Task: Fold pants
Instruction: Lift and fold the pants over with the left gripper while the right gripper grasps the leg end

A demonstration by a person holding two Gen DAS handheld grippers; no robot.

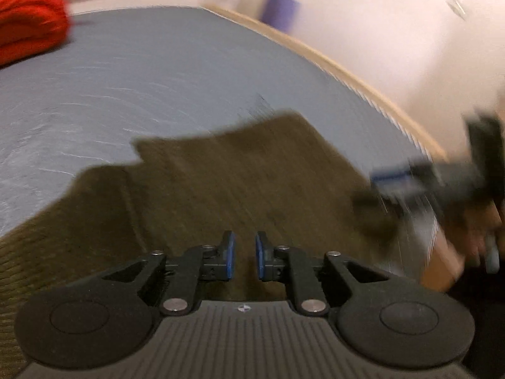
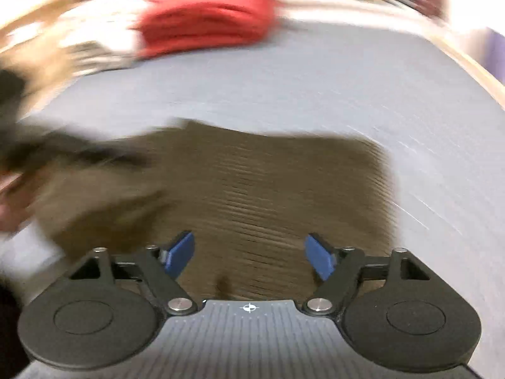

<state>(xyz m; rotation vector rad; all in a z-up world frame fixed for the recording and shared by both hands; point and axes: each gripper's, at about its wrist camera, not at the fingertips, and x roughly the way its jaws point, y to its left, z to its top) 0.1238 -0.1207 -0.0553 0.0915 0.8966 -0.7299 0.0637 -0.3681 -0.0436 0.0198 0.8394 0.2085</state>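
Blue pads on the left gripper (image 1: 243,254) stand a narrow gap apart with nothing between them; the right gripper (image 2: 249,257) is spread wide, also empty. Olive-brown corduroy pants (image 2: 268,189) lie flat beneath both, on the grey-blue surface (image 1: 151,72). Folded red cloth (image 2: 205,19) sits toward the far edge; both views blurred.

1. The pants (image 1: 221,183) were olive-brown ribbed corduroy, blurred in both views.
2. They lay flat on the blue-grey bed (image 1: 142,72), already folded into a blocky shape, with a stepped edge toward 11 o'clock.
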